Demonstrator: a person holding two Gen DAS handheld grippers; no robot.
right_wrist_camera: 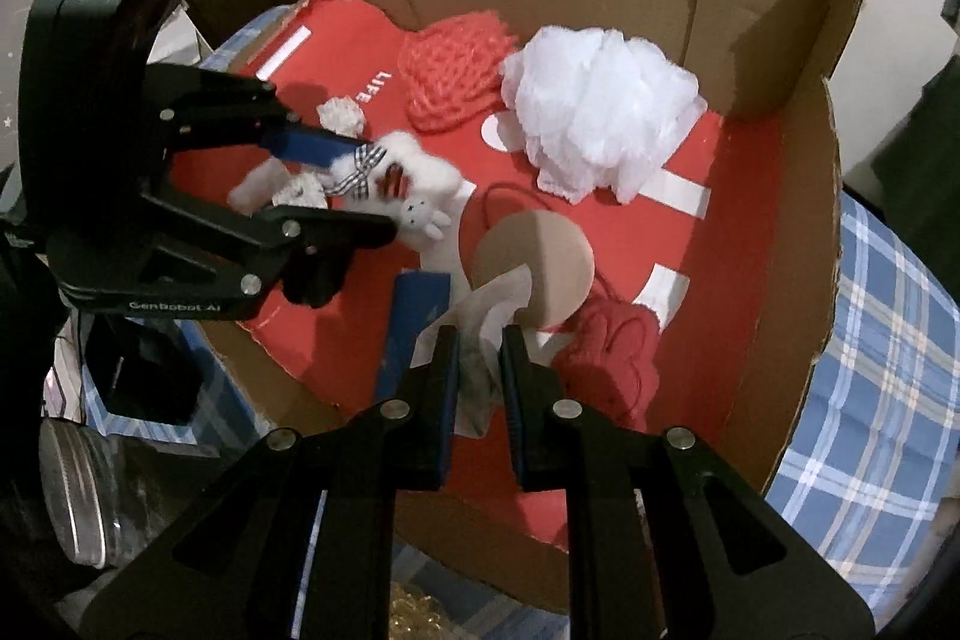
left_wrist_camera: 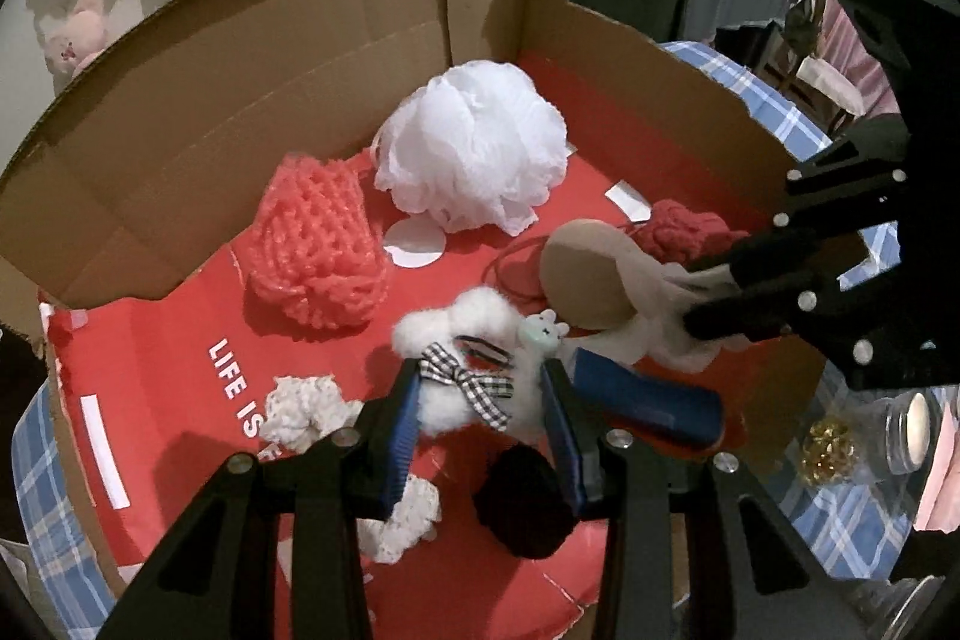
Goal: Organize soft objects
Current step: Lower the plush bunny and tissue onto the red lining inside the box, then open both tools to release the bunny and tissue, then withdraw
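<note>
The left gripper is clamped on a white fluffy toy over the red floor of the cardboard box. The right gripper pinches a thin white cloth, probably part of a flat puff. Both are light and squashy, so hold them by the bulk, not the fringe.

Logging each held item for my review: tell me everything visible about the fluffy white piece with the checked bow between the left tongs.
The fluffy white hair accessory looks like soft plush fur, lumpy and roundish. A black-and-white checked ribbon bow sits on its front, with a striped red-and-dark clip above it and a small pale bunny charm at one edge. It sits between the blue pads of the left tongs, which close on its sides, over the box's red floor.
</note>
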